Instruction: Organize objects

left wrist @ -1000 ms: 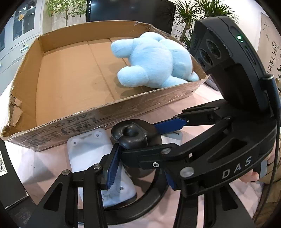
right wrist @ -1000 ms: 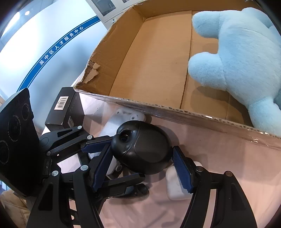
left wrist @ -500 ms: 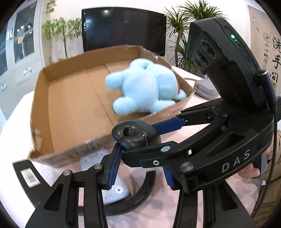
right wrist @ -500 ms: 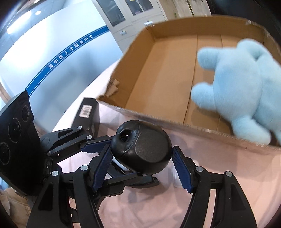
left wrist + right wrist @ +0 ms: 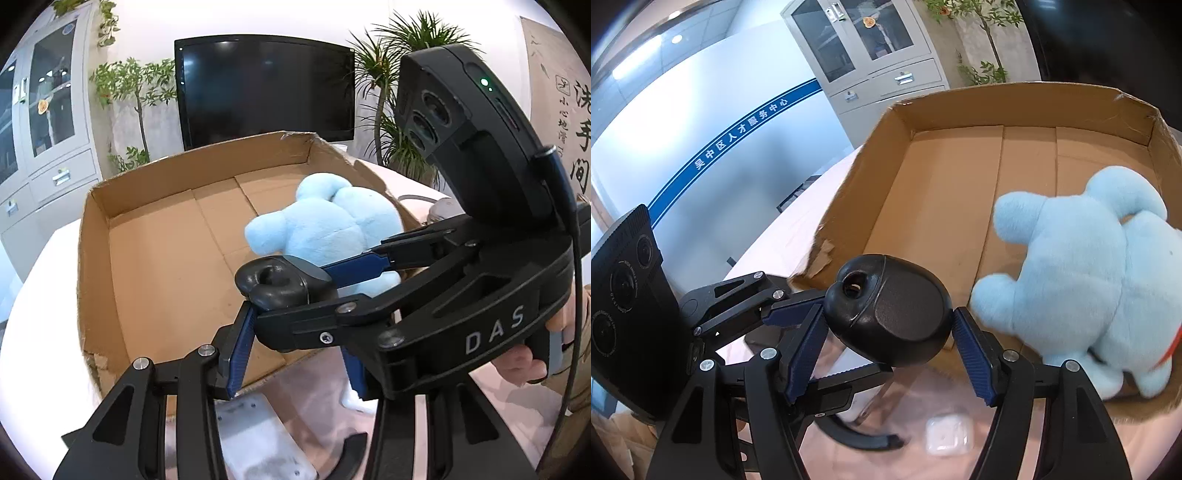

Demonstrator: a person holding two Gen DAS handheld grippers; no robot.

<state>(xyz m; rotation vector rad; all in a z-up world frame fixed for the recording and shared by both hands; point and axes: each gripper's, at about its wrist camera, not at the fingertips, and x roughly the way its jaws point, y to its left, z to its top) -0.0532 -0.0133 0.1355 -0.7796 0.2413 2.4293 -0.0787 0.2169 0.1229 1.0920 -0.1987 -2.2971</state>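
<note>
Right wrist view: both grippers, right gripper and left gripper, look clamped on one black headset, lifted over the cardboard box edge, probably so it drops beside the blue plush.

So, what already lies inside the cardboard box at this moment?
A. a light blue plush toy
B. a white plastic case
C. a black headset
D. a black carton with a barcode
A: the light blue plush toy lies on the floor of the cardboard box, while the black headset is held up in front of its near wall.
</note>
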